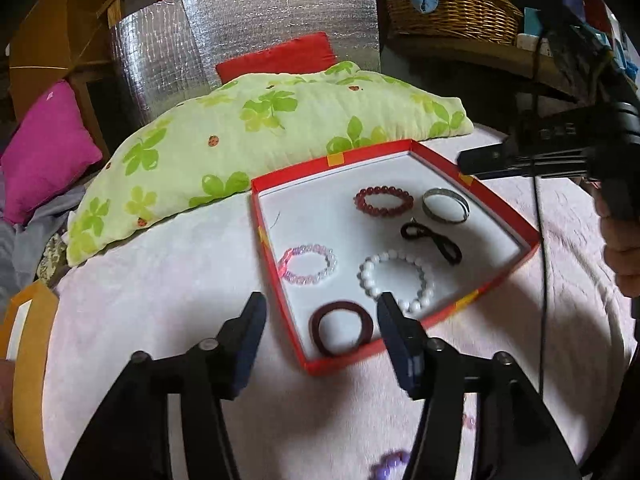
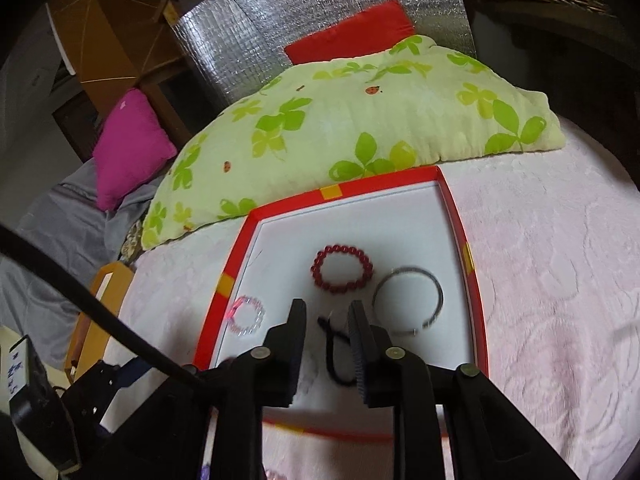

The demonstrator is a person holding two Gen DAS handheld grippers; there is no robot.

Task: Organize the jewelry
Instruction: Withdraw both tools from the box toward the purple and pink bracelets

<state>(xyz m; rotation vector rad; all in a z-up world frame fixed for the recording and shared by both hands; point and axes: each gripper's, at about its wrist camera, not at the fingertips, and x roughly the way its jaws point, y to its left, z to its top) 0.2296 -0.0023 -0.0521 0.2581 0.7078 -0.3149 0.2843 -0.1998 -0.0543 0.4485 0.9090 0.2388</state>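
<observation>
1. Left tongs (image 1: 320, 312) apart, empty, hovering at the near edge of the red box (image 1: 496, 216) on the bed.
2. Right tongs (image 2: 326, 314) apart, straddling the black cord loop (image 2: 338, 354) inside the box.
3. Risk: closing could snag the nearby silver bangle (image 2: 408, 300) or drag the cord across the red bead bracelet (image 2: 342, 268).
4. Purple bead item (image 1: 390, 466) lies outside the box.

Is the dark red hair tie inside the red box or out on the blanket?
Inside: the dark red hair tie lies on the red box white floor, near its front corner.
</observation>
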